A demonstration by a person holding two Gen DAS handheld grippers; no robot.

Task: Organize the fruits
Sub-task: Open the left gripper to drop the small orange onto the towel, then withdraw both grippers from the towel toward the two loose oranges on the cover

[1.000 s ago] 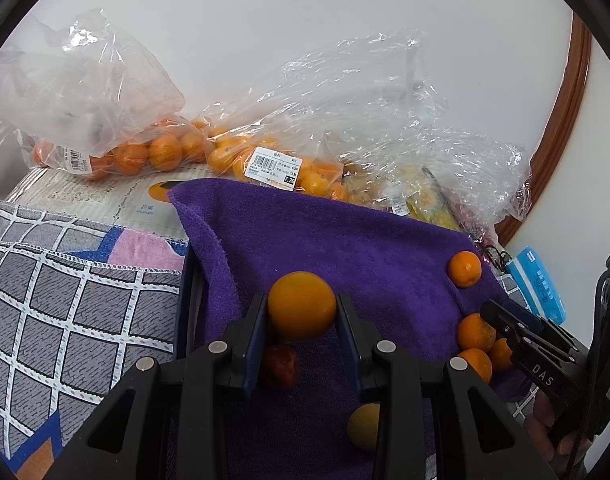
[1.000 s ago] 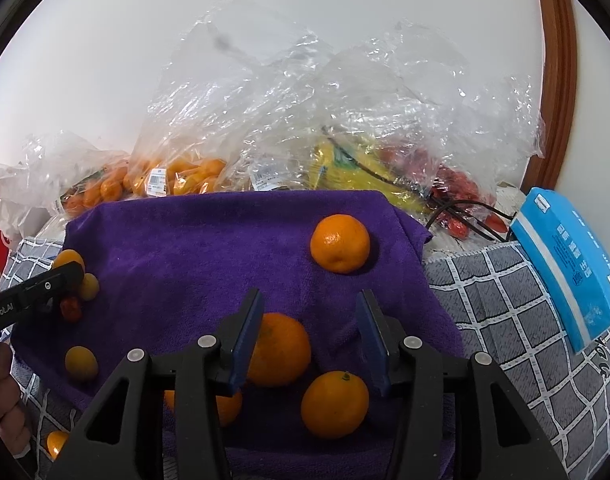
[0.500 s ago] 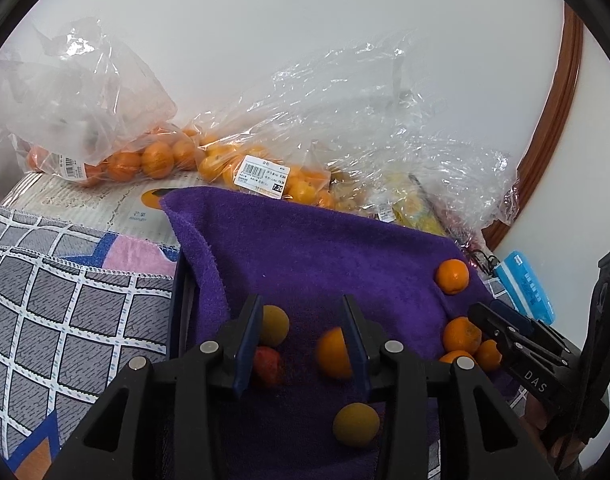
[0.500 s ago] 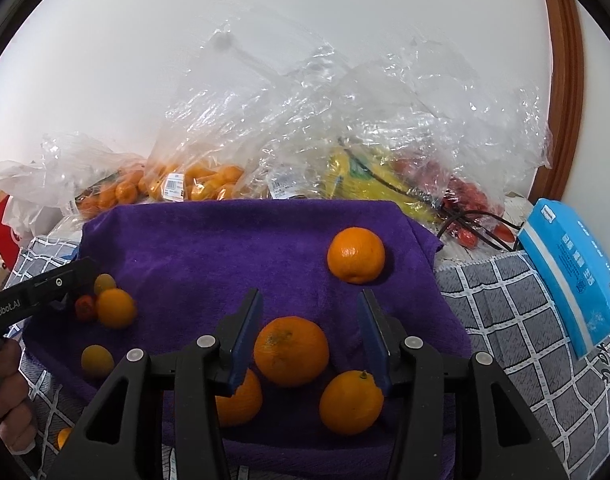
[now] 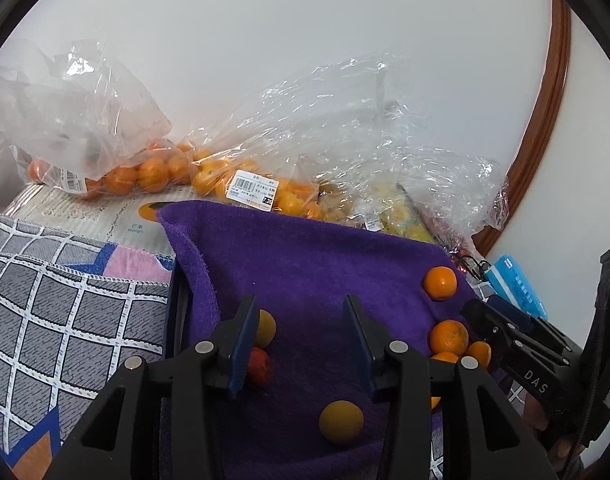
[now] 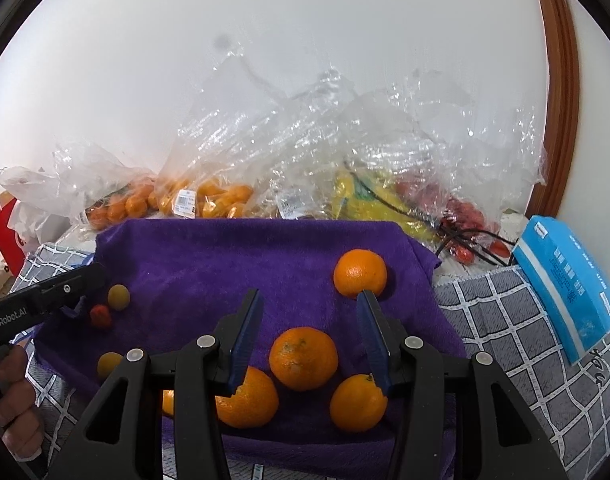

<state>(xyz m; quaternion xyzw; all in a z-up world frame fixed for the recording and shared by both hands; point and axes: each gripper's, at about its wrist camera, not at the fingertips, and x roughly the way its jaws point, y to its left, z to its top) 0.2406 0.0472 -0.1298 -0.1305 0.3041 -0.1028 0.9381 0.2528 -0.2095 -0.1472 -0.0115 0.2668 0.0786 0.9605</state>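
Note:
A purple towel (image 5: 305, 260) (image 6: 225, 260) holds loose fruit. My left gripper (image 5: 299, 304) hangs over its left part, jaws opening, with only towel between them. A small yellow-green fruit (image 5: 265, 326) and a red one (image 5: 261, 366) lie against its left finger, and a yellow fruit (image 5: 341, 422) lies nearer me. My right gripper (image 6: 309, 296) is open, with an orange (image 6: 304, 358) between its fingers and a gap on both sides. Other oranges lie behind (image 6: 359, 273) and beside it (image 6: 245, 396) (image 6: 359, 402). An orange sliver (image 5: 435, 402) shows behind my left gripper's right finger.
Clear plastic bags of oranges (image 5: 145, 172) (image 5: 289, 200), yellow fruit (image 6: 365, 200) and red fruit (image 6: 465, 212) are piled along the wall behind the towel. A blue packet (image 6: 569, 284) lies on the checked cloth (image 5: 65, 300) at the right. A person's hand (image 6: 13, 400) holds the left gripper.
My left gripper let go of the orange it held, its jaws widened, and the orange rolled out from between them. The right gripper has barely shifted around its orange.

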